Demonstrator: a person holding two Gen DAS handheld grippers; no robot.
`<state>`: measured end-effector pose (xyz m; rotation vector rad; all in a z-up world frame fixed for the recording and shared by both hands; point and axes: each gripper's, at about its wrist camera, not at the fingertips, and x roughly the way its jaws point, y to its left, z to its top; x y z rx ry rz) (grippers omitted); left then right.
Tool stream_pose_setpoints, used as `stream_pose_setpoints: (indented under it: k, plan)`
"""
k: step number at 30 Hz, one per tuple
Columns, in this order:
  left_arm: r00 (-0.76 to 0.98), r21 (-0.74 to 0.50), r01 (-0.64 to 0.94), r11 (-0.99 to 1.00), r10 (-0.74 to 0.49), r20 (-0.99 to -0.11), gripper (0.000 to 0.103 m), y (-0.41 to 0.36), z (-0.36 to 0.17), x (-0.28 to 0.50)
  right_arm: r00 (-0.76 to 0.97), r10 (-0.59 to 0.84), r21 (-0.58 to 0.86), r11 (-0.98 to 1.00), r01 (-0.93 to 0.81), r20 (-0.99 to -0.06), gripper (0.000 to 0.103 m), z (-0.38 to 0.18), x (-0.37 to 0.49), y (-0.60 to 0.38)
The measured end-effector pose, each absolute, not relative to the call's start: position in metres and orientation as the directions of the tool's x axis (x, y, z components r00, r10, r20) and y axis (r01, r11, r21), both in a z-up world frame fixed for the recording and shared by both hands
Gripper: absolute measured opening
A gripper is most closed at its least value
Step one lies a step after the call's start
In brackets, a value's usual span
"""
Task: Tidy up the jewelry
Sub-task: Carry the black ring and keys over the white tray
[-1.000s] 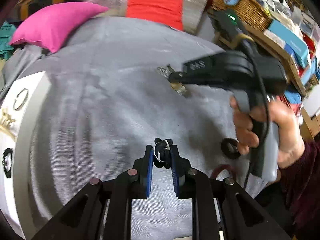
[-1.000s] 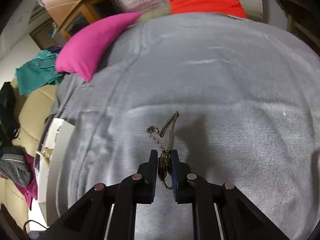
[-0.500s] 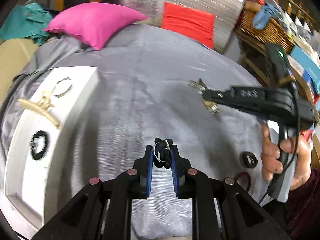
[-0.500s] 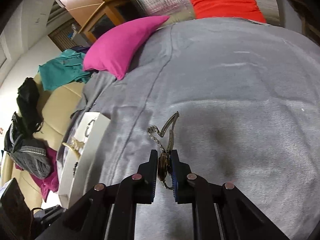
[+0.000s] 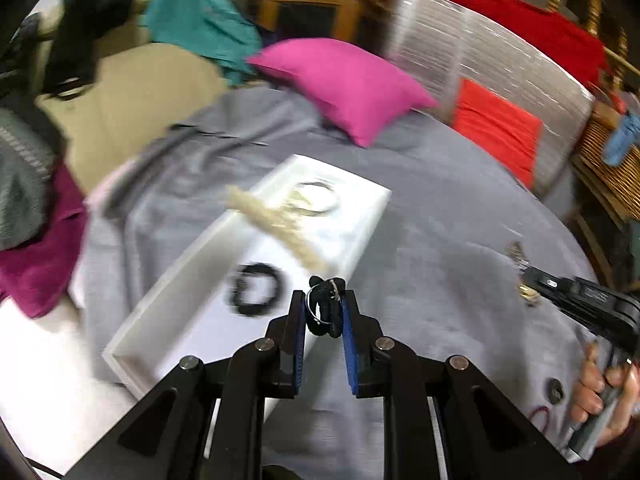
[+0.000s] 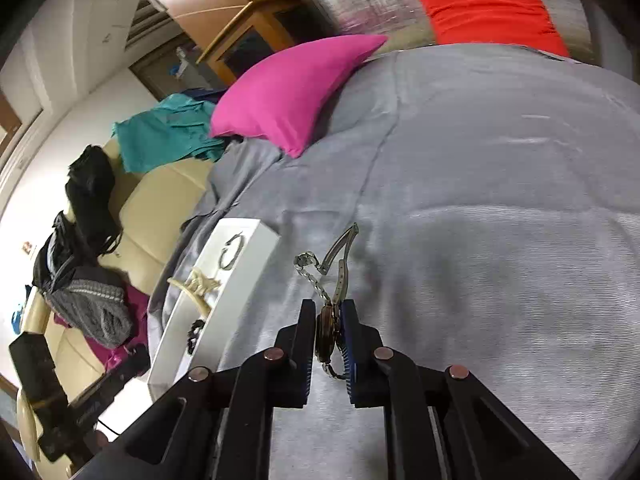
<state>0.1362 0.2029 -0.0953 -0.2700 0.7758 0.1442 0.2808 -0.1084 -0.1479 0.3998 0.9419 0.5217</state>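
My left gripper [image 5: 325,309] is shut on a small black beaded piece with a silver ring [image 5: 326,308], held just over the near right edge of the white tray [image 5: 360,220]. In the tray lie a black bead bracelet [image 5: 256,289], a cream comb-like piece [image 5: 276,222] and thin bangles [image 5: 316,200]. My right gripper [image 6: 329,324] is shut on a metal watch [image 6: 326,334]; its open steel band [image 6: 340,258] sticks out over the grey blanket. The same tray [image 6: 244,276] lies to its left.
A pink pillow [image 5: 344,84] and a red cushion [image 5: 496,128] lie at the back of the grey blanket [image 6: 500,200]. A dark ring [image 5: 555,391] and a red loop [image 5: 540,414] lie near the person's hand [image 5: 600,384]. Clothes cover a beige sofa [image 6: 140,216] at the left.
The left gripper has swung left and rolled, bringing the black piece from open blanket to the tray's edge. The right gripper has drifted left with the watch; the tray has come into its view.
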Motion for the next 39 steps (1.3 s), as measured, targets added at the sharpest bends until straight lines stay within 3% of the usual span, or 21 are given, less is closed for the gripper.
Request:
stream_pose_setpoints:
  k: [7, 13, 21, 39]
  plan:
    - [0.648, -0.163, -0.354, 0.921, 0.116, -0.753, 0.017, 0.252, -0.11, 0.121, 0.438, 0.666, 0.559, 0.746, -0.363, -0.604, 0.014, -0.132, 0.26, -0.06]
    - [0.651, -0.147, -0.428, 0.892, 0.191, -0.735, 0.017, 0.278, -0.109, 0.108, 0.349, 0.749, 0.588, 0.66, -0.469, -0.563, 0.014, -0.122, 0.236, 0.0]
    - [0.64, -0.126, -0.499, 0.858, 0.266, -0.721, 0.017, 0.308, -0.108, 0.092, 0.186, 0.787, 0.585, 0.573, -0.574, -0.588, 0.014, -0.14, 0.204, 0.099]
    - [0.576, -0.213, -0.365, 0.906, 0.04, -0.816, 0.018, 0.308, -0.149, 0.102, 0.058, 0.677, 0.542, 0.635, -0.55, -0.734, 0.014, -0.196, 0.231, 0.181]
